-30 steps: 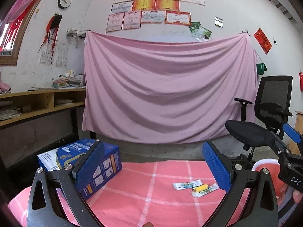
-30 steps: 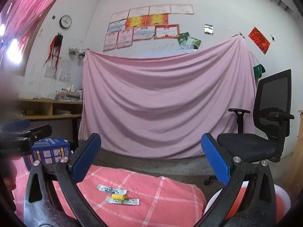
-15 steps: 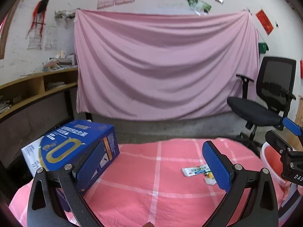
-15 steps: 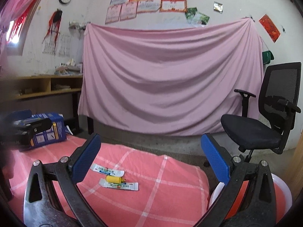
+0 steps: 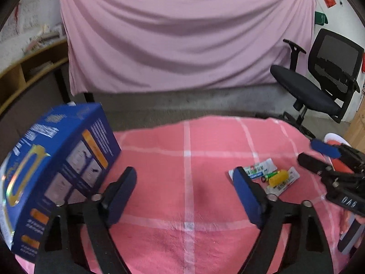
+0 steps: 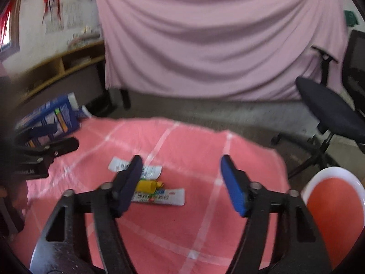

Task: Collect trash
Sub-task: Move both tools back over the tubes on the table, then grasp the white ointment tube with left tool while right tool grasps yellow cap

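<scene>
Small trash lies on a table with a pink checked cloth (image 5: 187, 182): two white wrappers (image 6: 159, 197) and a yellow piece (image 6: 146, 186) between them, also seen in the left wrist view as the wrappers (image 5: 260, 170) and yellow piece (image 5: 279, 177). My left gripper (image 5: 184, 187) hovers over bare cloth, its jaws closing with nothing between them; the trash is just past its right finger. My right gripper (image 6: 181, 178) hangs above the cloth just right of the trash, its jaws closing on nothing. A red bin with a white rim (image 6: 335, 203) stands at the right.
A large blue box (image 5: 59, 159) sits on the table's left side, close to my left gripper's left finger. A black office chair (image 5: 319, 84) stands behind on the right. A pink sheet (image 5: 182, 34) hangs on the back wall, a wooden shelf (image 6: 61, 66) at left.
Both grippers have tipped downward and moved in toward the table, so the cloth and trash fill more of each view. Both pairs of jaws stand narrower than before.
</scene>
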Available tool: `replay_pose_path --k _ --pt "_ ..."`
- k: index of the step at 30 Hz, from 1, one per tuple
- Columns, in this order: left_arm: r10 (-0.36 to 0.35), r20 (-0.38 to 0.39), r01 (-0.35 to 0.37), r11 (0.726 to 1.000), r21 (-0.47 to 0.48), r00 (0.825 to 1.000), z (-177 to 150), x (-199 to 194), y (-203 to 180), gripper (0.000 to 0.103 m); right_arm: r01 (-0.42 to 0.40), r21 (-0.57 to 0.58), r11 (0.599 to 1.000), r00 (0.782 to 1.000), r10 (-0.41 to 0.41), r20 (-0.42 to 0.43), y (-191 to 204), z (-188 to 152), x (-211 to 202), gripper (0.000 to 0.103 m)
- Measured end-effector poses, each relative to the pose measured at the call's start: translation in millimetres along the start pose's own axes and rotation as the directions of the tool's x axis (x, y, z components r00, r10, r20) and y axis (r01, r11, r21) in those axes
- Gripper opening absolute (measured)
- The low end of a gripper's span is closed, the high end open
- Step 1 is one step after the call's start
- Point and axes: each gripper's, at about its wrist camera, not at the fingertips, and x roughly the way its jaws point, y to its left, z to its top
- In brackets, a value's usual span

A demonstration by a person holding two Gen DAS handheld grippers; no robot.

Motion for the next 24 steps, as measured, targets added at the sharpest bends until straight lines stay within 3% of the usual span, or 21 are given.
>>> replay_pose_path --k 6,9,12,14,19,23,24 --pt "-0.052 -0.054 0.051 0.999 -0.012 0.997 7 9 3 0.067 -0.085 -0.060 0.995 0.993 0.080 -0.086 21 -4 11 0.072" --pt "-0.072 -0.069 0.073 0.997 0.009 0.995 13 12 -1 0.059 -0.085 -0.082 0.993 0.988 0.073 -0.137 27 -6 21 0.071" --pt "-0.084 -0.084 0.087 0.996 0.035 0.993 14 17 -8 0.057 -0.093 -0.072 0.993 0.980 0.078 -0.185 26 -7 31 0.062" --pt "-0.093 -0.093 0.098 0.994 0.053 0.991 15 20 -12 0.057 -0.103 -0.059 0.993 0.975 0.089 -0.203 24 -8 35 0.049" --pt "-0.136 -0.099 0.147 0.982 0.116 0.986 20 27 -24 0.057 -0.118 -0.019 0.993 0.979 0.113 -0.172 13 -5 25 0.049" --pt "-0.181 -0.147 0.209 0.957 0.202 0.972 26 42 -40 0.057 -0.091 -0.012 0.996 0.983 0.088 -0.159 5 -6 19 0.049" --pt "-0.189 -0.160 0.222 0.949 0.223 0.969 26 46 -44 0.052 -0.080 -0.008 0.997 0.986 0.078 -0.149 0 -6 15 0.049"
